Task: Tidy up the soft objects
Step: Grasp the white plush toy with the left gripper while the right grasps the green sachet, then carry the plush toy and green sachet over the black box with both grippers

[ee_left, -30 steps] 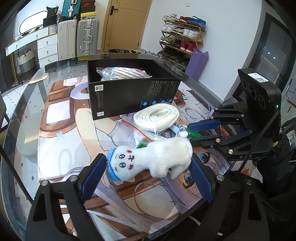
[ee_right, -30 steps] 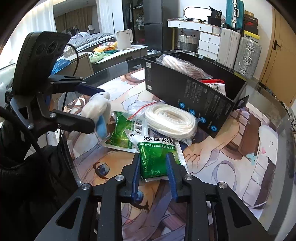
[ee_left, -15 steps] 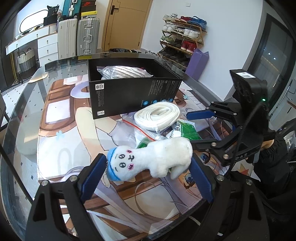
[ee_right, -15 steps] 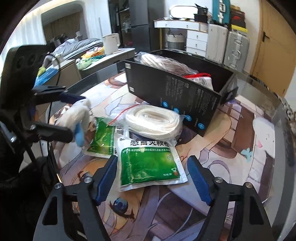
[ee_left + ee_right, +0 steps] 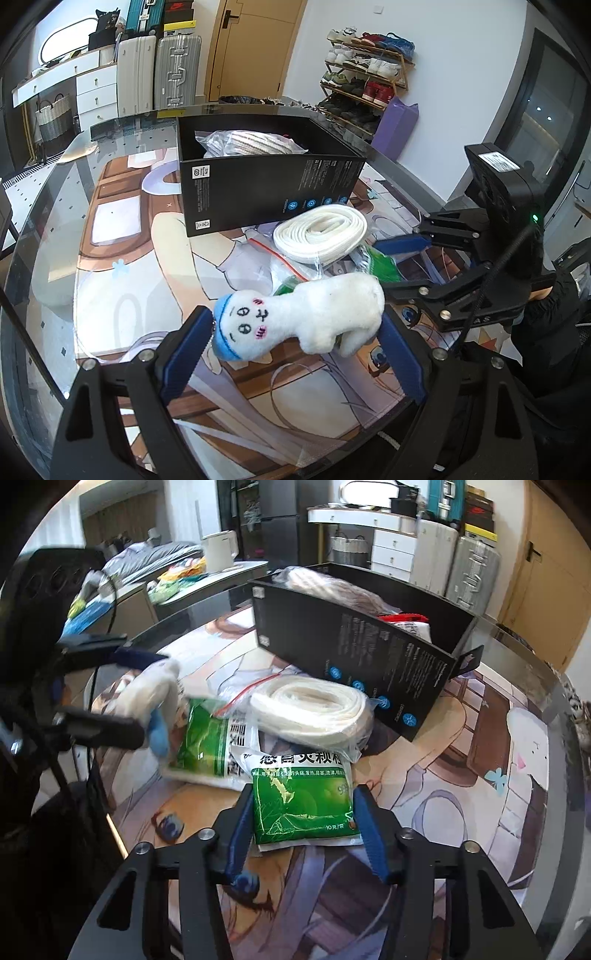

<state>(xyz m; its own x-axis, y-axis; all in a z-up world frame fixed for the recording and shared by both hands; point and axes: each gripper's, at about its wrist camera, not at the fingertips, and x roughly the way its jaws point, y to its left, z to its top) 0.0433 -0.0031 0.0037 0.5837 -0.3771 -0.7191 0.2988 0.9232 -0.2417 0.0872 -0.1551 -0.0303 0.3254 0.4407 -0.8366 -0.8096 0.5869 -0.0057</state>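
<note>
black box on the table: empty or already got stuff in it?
Not empty. The open-topped black cardboard box already holds a clear plastic bag of whitish coiled material, and the right wrist view shows a red-and-white item inside too.

Beyond the glass table with its printed anime mat stand silver suitcases, white drawers, a wooden door, a shoe rack and what may be a white kettle.
</note>
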